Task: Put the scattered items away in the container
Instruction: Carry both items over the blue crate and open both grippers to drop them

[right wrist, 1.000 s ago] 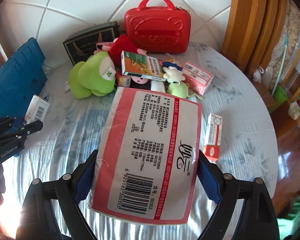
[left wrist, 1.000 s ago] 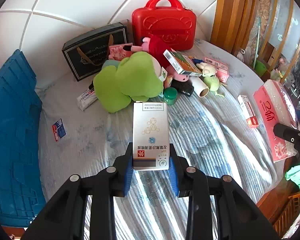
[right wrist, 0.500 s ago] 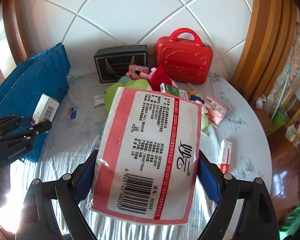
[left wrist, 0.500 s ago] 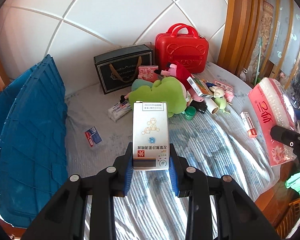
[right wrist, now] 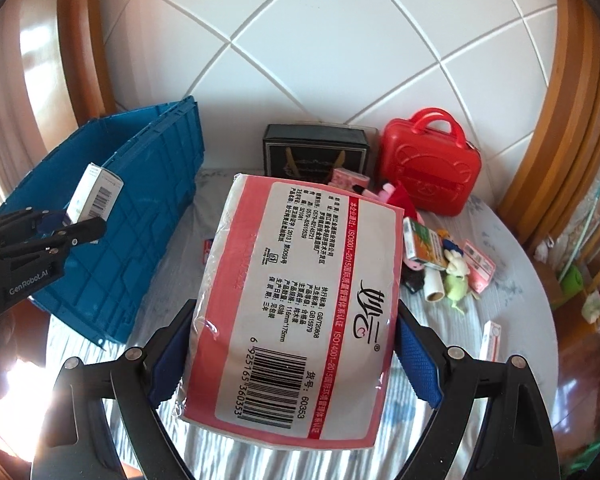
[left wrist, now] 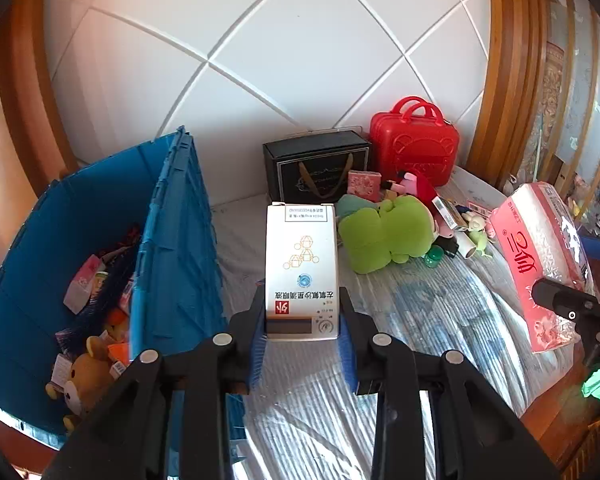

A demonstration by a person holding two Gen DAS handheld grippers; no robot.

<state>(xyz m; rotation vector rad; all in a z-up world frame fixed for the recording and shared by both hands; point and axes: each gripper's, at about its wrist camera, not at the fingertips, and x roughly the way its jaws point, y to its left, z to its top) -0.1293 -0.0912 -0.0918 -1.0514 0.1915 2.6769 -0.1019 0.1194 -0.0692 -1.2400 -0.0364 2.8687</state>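
Up front in the left wrist view, the left gripper (left wrist: 302,344) clamps its blue pads on the lower end of a white cardboard medicine box (left wrist: 301,270), held above the near left part of the round table covered in pale striped cloth (left wrist: 440,316). A blue plastic crate (left wrist: 172,248) stands at the table's left edge, with a brown teddy bear (left wrist: 85,372) and small packets inside. Toward the far edge sit a green plush toy (left wrist: 384,232), a black gift bag with gold handles (left wrist: 318,168) and a red plastic case with a handle (left wrist: 416,144).

From the right wrist view, the right gripper (right wrist: 292,360) stands wide, its pads pressed on both sides of a pink plastic-wrapped tissue pack (right wrist: 300,292) held over the table's middle. Small cartons lie near the right edge.
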